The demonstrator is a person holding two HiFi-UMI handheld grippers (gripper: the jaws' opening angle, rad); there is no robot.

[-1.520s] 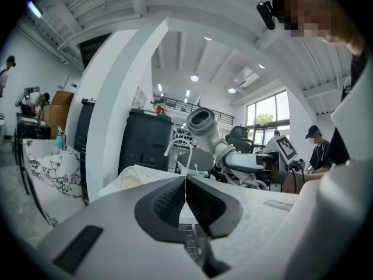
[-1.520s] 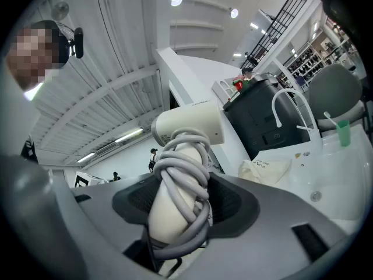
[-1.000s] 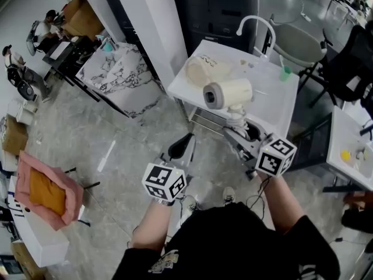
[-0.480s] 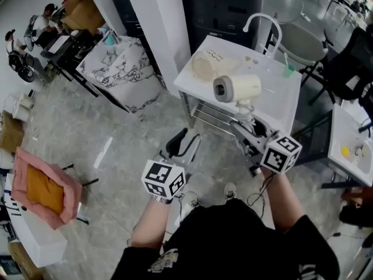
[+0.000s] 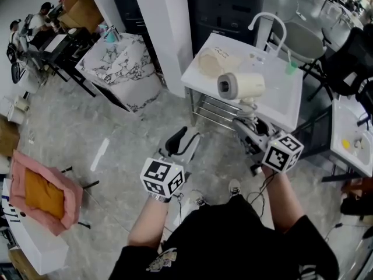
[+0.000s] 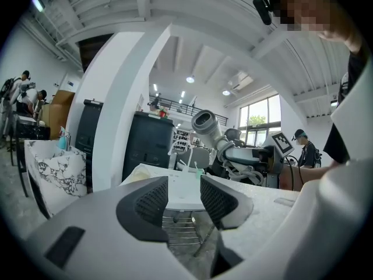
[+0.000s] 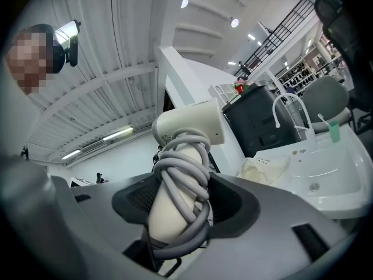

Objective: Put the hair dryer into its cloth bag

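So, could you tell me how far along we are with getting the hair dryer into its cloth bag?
Done: the hair dryer, cord wound round its handle, is clamped in the right gripper. In hand: the left gripper, empty, has just been opening its jaws toward the white counter. Left: the cloth bag lies there untouched, so opening it and sliding the dryer in remain.

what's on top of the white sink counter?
A cream cloth bag, a faucet and a small green item. The held hair dryer hides part of the counter.
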